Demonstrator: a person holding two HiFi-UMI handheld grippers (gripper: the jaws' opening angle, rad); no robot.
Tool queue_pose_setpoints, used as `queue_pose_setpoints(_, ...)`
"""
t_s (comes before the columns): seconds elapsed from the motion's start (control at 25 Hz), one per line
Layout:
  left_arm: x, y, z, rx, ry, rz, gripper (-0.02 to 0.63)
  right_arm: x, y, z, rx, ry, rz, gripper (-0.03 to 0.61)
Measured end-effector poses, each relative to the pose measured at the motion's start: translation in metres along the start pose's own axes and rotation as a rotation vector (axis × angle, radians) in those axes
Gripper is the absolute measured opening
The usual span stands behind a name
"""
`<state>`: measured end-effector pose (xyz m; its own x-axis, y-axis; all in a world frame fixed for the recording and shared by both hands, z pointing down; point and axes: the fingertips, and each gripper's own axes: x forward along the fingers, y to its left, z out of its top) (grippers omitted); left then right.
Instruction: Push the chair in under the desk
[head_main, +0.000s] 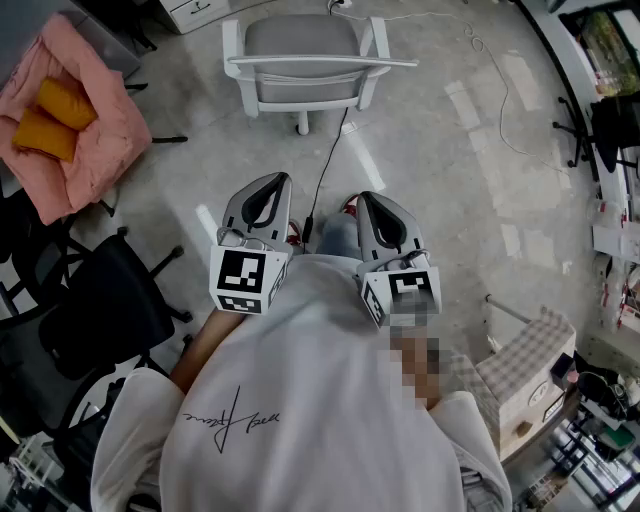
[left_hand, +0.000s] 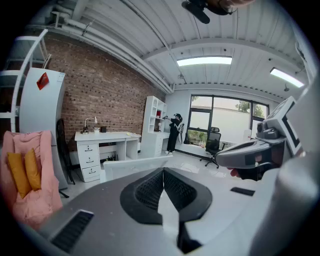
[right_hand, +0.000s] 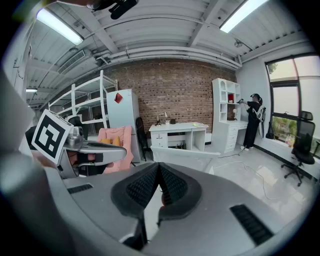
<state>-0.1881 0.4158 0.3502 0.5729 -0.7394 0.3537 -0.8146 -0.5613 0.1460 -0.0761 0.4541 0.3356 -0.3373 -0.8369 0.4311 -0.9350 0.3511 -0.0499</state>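
A white chair with a grey seat stands on the pale floor ahead of me, its back towards me. It also shows as a white backrest in the left gripper view and as the same backrest in the right gripper view. The white desk with drawers stands against the brick wall behind it, and the right gripper view shows this desk too. My left gripper and right gripper are held side by side in front of my chest. Both are shut and empty, well short of the chair.
A pink padded seat with orange cushions stands at the left, with a black office chair nearer me. A black cable runs across the floor from the chair. A checked box sits at the right. A person stands far off by white shelves.
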Motion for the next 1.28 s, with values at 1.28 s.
queue_pose_setpoints(1.28,0.135,-0.045,0.039,0.012,0.052,-0.012,0.006,0.065,-0.134,0.014,0.069,0.006,0.126,0.028)
